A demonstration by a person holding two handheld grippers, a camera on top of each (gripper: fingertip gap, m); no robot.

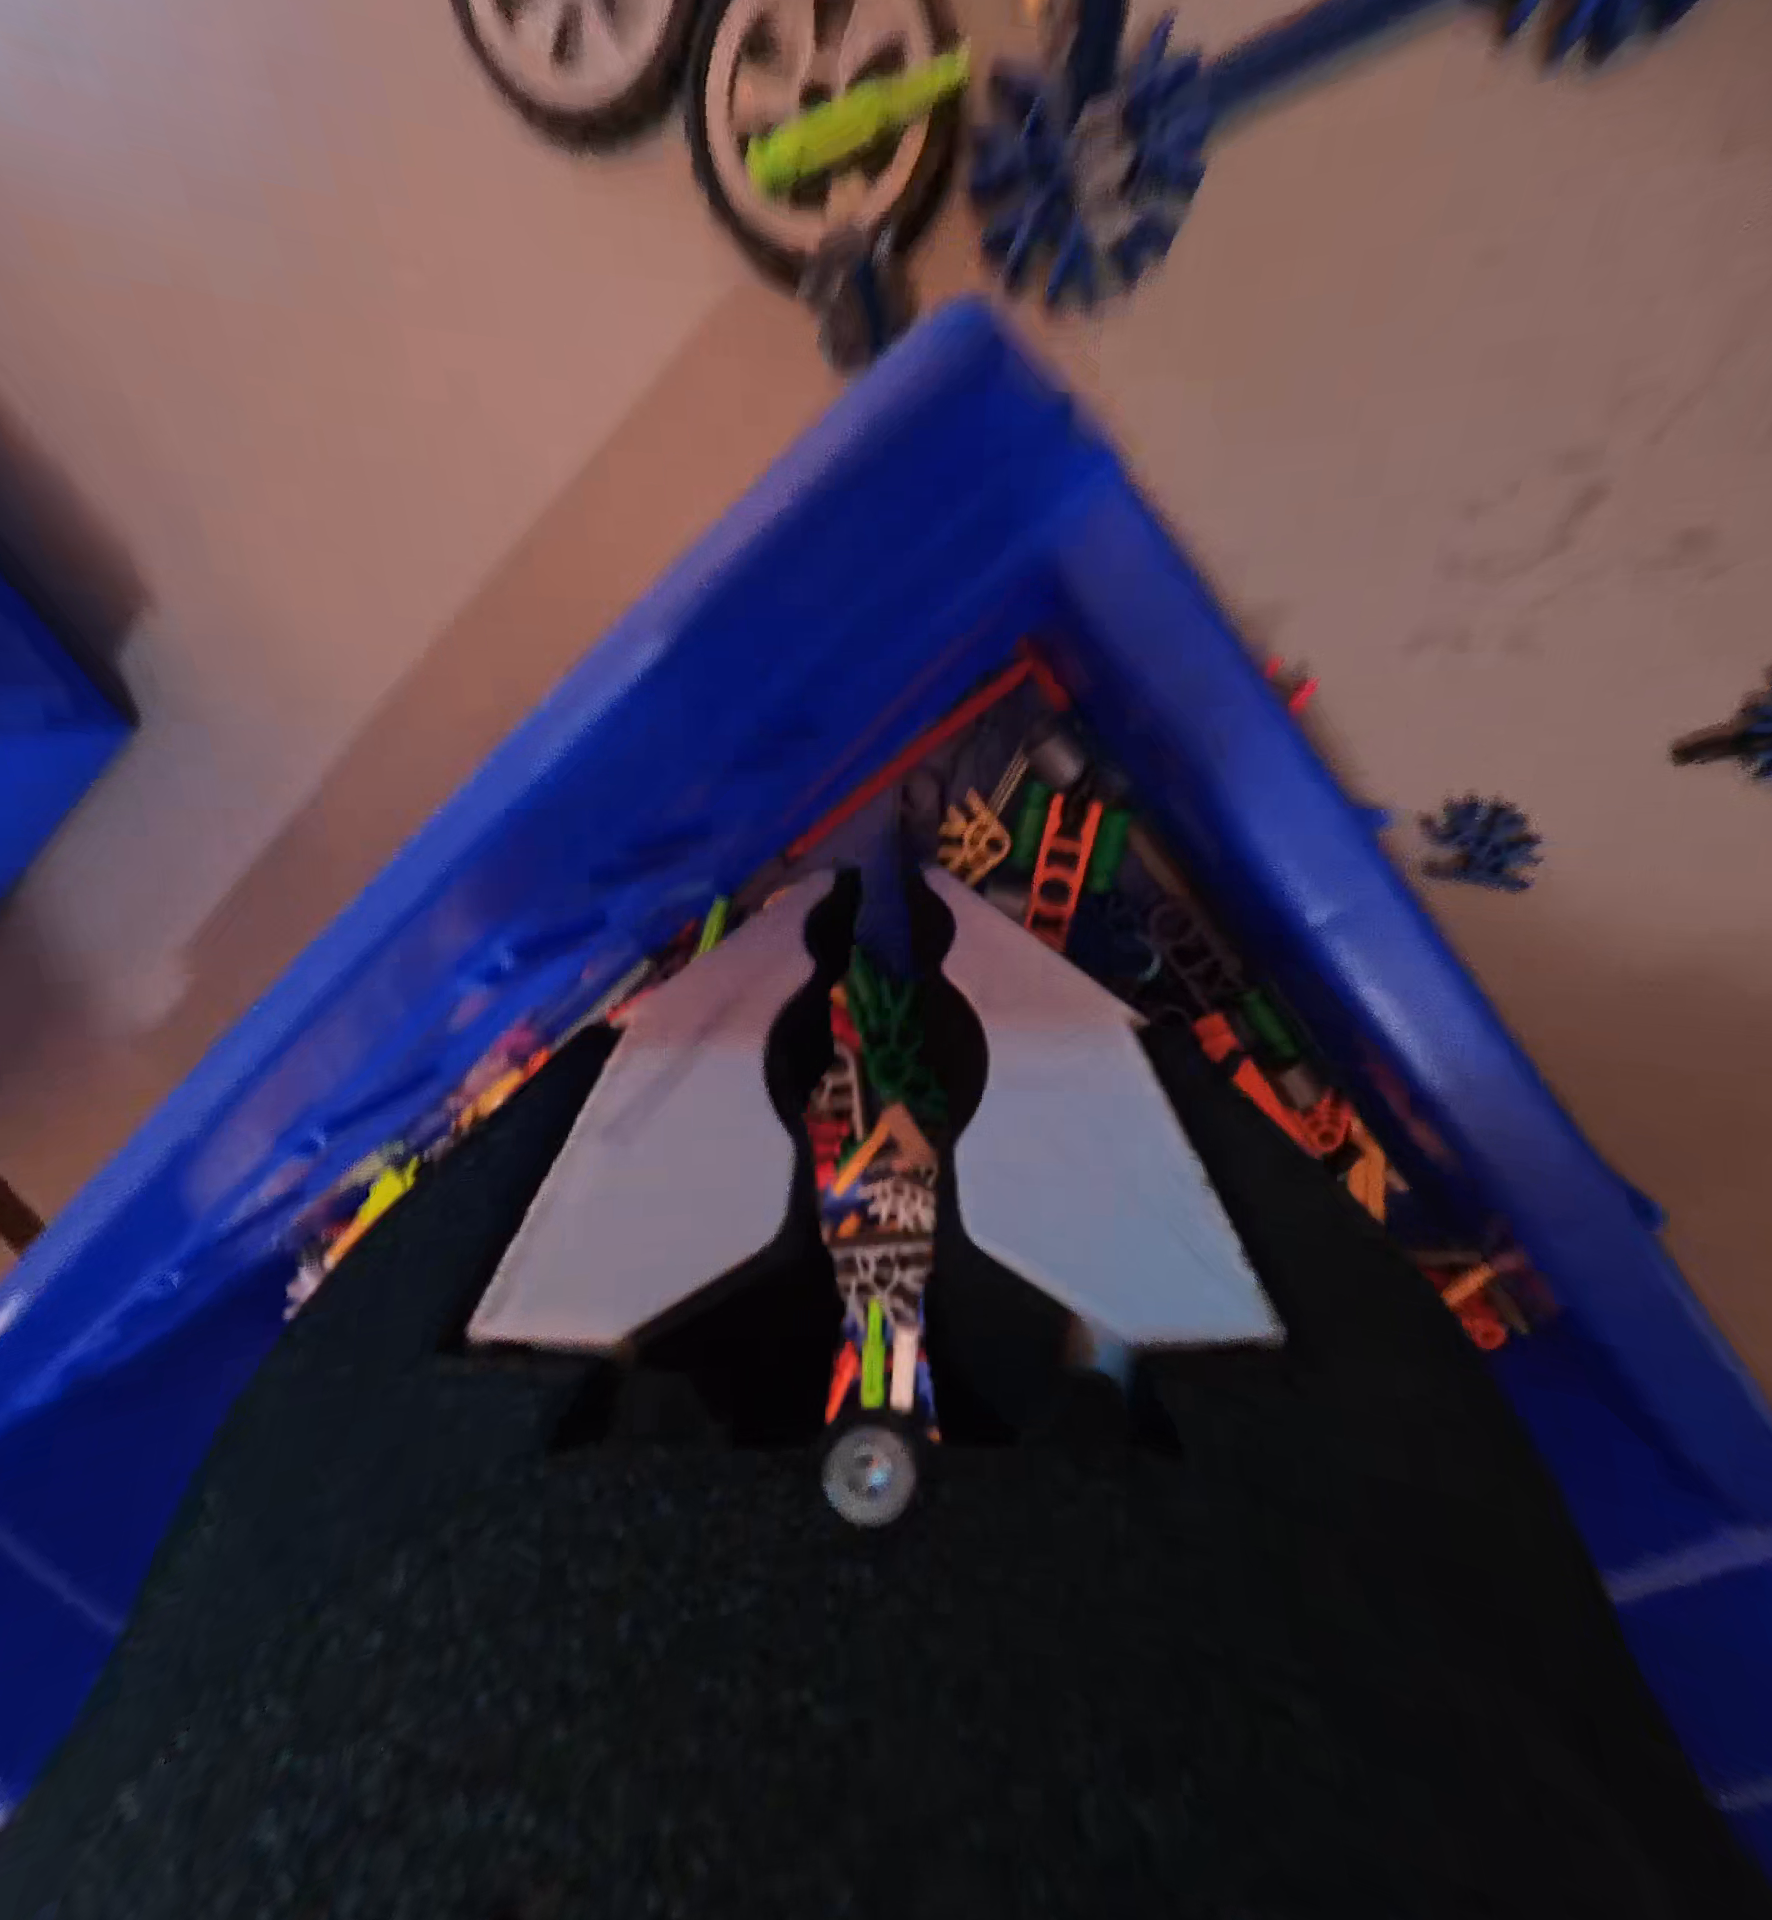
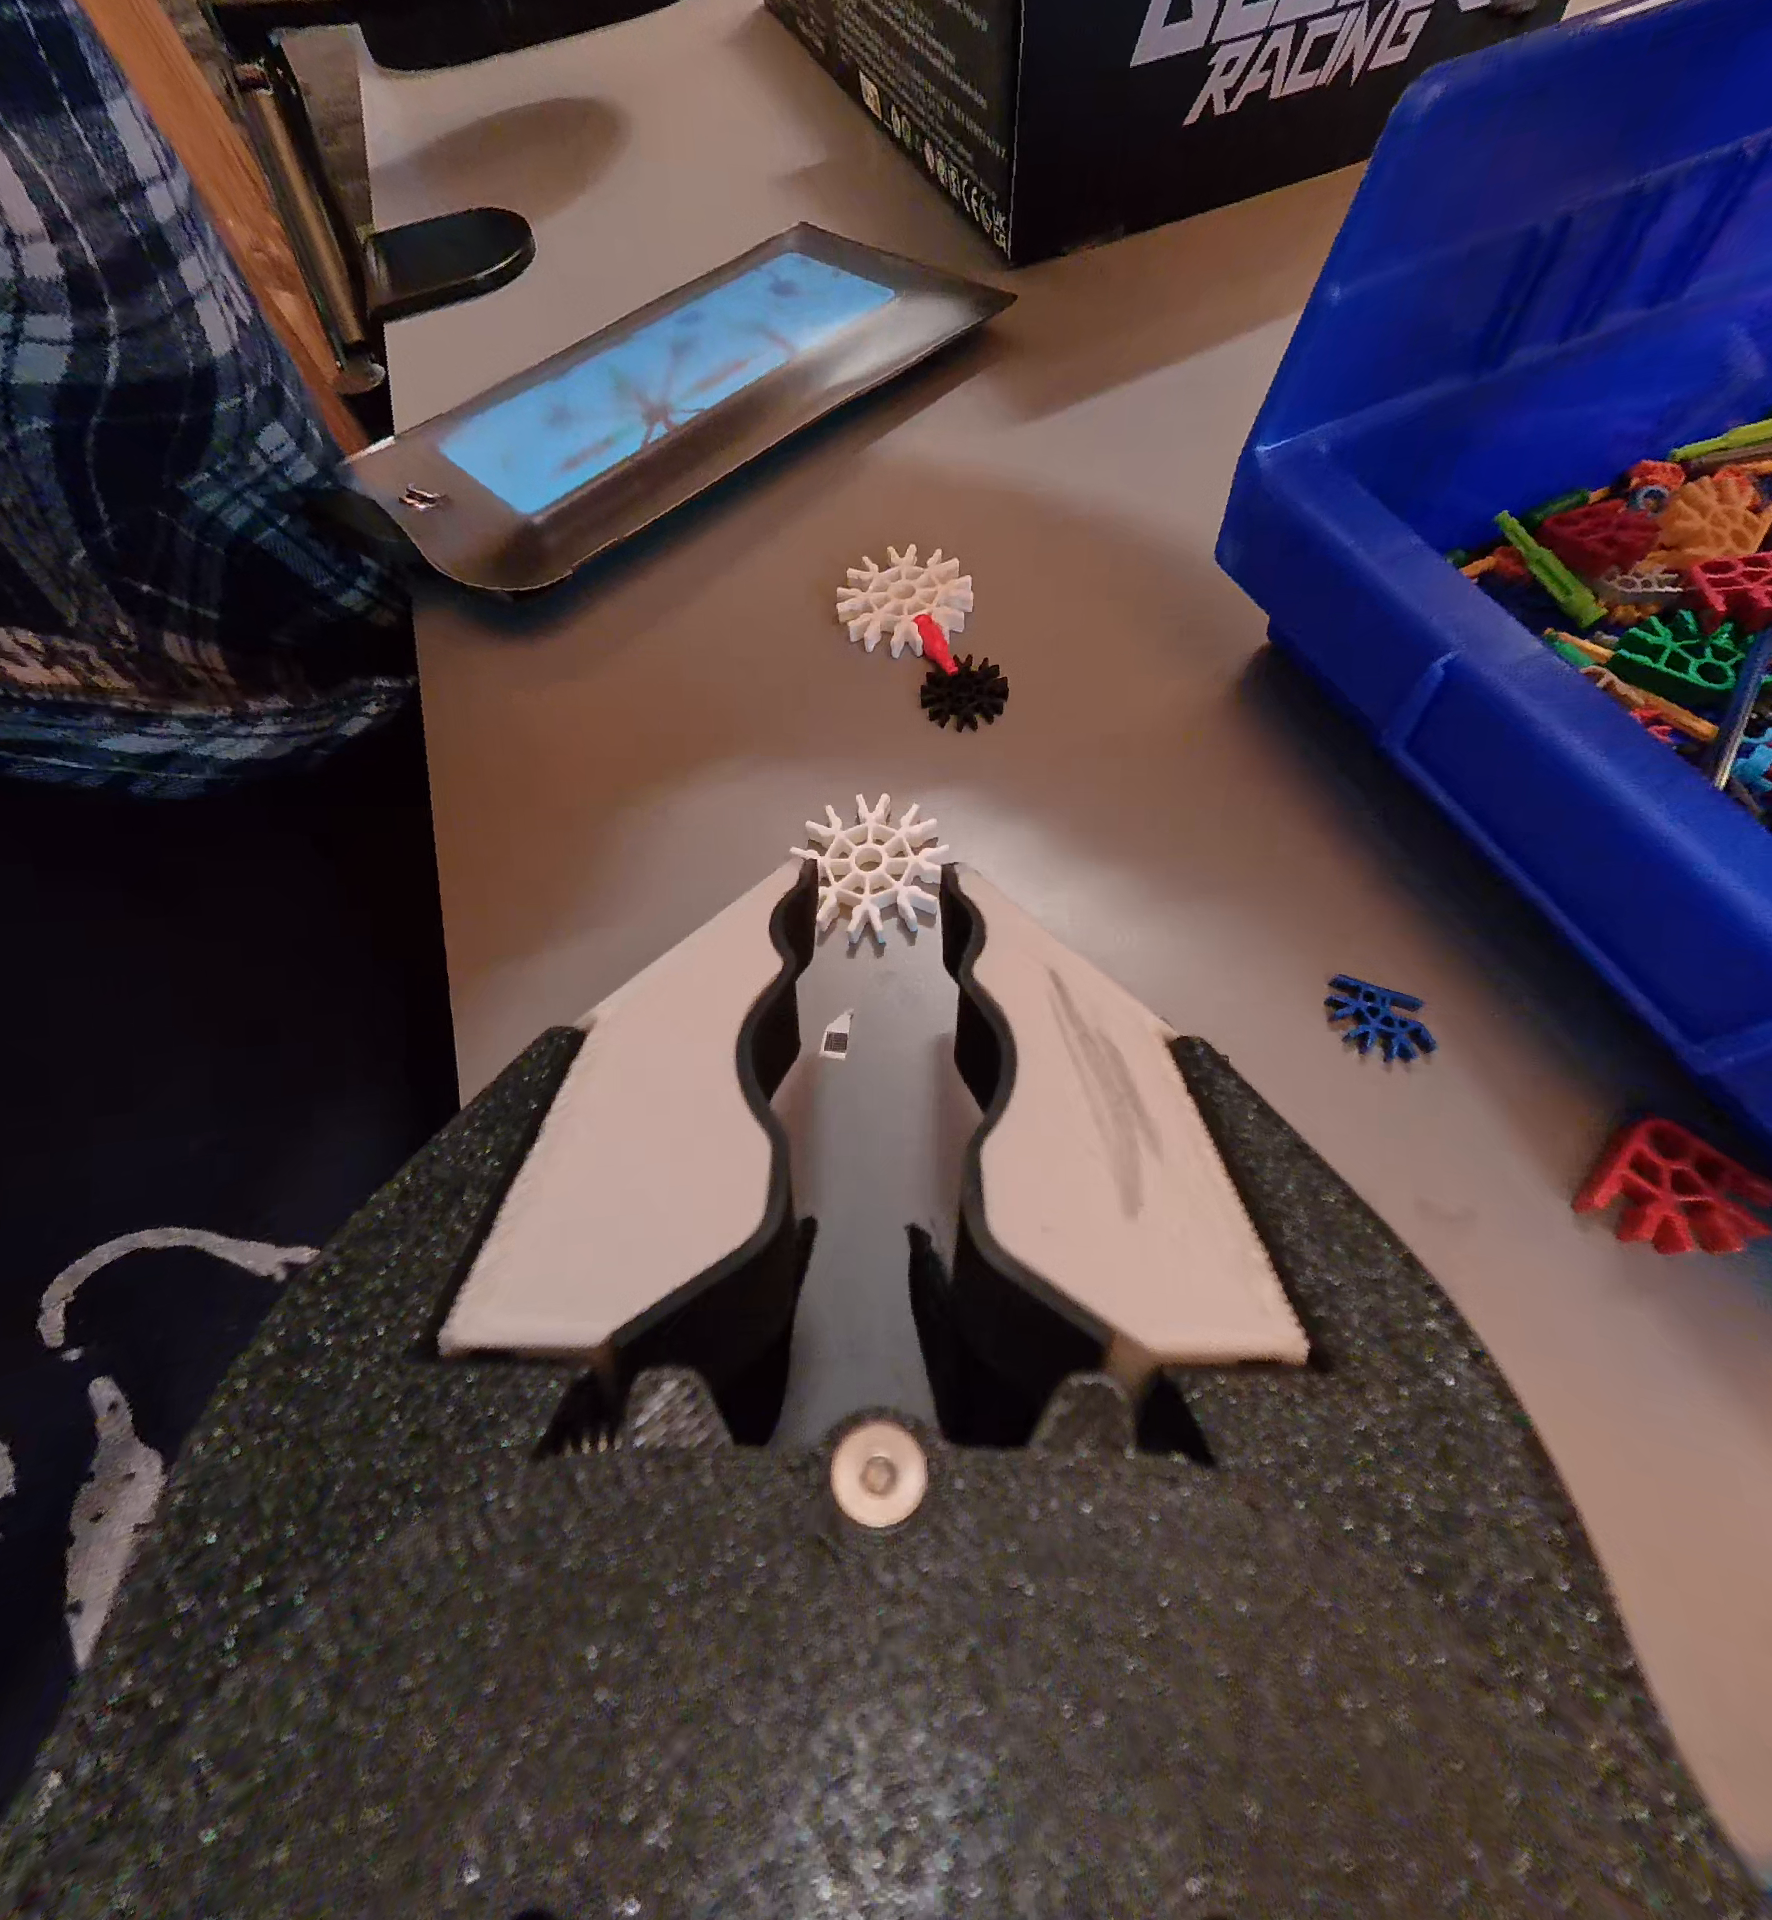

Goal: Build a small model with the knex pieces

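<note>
Grey-tan tabletop fills both views, dim and warm-lit. Nearest in the right wrist view, the right gripper [image 2: 874,883] has its fingertips clamped on a white snowflake-shaped connector [image 2: 869,864], a flat round hub with notched spokes, held just above the table. Off to its right lie a small blue connector [image 2: 1378,1018] and a red fan-shaped connector [image 2: 1677,1200], the red one just beside the wall of a blue bin [image 2: 1547,727] heaped with multicoloured rods and connectors. Farther ahead, a second white snowflake piece [image 2: 903,600] is joined by a short red rod [image 2: 932,638] to a small black connector [image 2: 963,691]. Beyond these lies a phone [image 2: 674,400] with a lit blue screen, and behind it a black box [image 2: 1090,94] bearing white lettering. A plaid sleeve [image 2: 113,395] shows at the left edge. In the blurred left wrist view, the left gripper [image 1: 880,894] points down into a corner of the blue bin [image 1: 716,644], its fingers nearly together with only a narrow gap; whether they pinch anything cannot be told. Past the bin's corner, on the table, are two spoked wheels [image 1: 591,52], a lime-green rod [image 1: 856,125] and dark blue connectors [image 1: 1090,187].
</note>
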